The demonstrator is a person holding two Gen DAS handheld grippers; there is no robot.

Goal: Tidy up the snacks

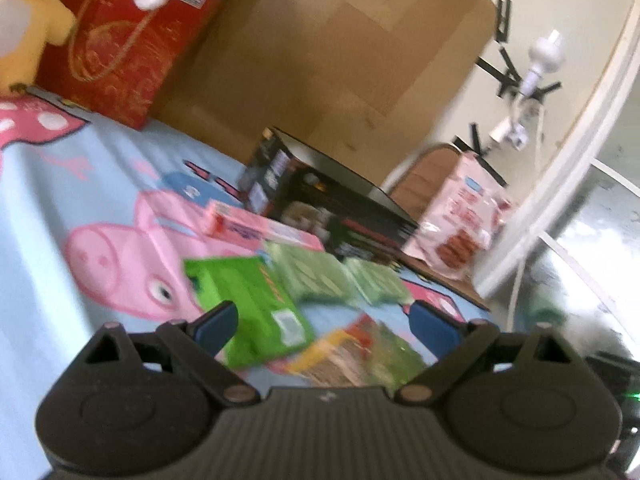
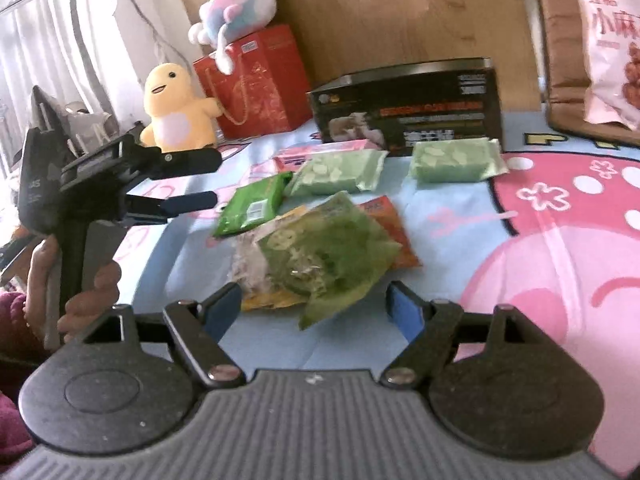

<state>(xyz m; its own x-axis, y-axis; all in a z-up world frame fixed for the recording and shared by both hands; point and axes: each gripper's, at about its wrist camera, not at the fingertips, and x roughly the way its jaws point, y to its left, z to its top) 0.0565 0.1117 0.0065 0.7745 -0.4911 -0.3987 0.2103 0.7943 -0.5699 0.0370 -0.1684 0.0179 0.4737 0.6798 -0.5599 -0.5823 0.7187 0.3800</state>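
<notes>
The right gripper (image 2: 314, 306) hangs low over a blue cartoon-pig bedsheet (image 2: 560, 240), its blue-padded jaws spread apart with nothing pinched between them. Just beyond its fingertips lies a translucent green snack bag (image 2: 328, 256), resting on top of a yellow packet (image 2: 272, 300) and overlapping an orange packet (image 2: 390, 224) on its far right side.

Left of the green snack bag, a hand (image 2: 80, 280) grips the handle of the left gripper (image 2: 212, 180), whose jaws also stand wide apart and hold nothing; in the left wrist view they frame a bright green pouch (image 1: 256, 308), without touching it.

That bright green pouch (image 2: 252, 208) lies just beyond the green snack bag, to its left. Farther on, two pale green wrapped packs sit apart from each other: one (image 2: 340, 172) straight behind the snack bag, the other (image 2: 456, 160) off to the right. A pink flat pack (image 2: 320, 150) peeks out from behind the nearer pale pack.

Behind these stands a black printed box (image 2: 408, 108). Far right of the snack bag, a pink snack bag with red lettering (image 2: 608, 40) leans upright against a brown cushion (image 2: 560, 60). Far left, a yellow plush toy (image 2: 176, 108) sits beside a red gift bag (image 2: 264, 84), which has a white-and-pink plush (image 2: 240, 4) on top. A large cardboard box (image 2: 400, 12) rises behind everything.
</notes>
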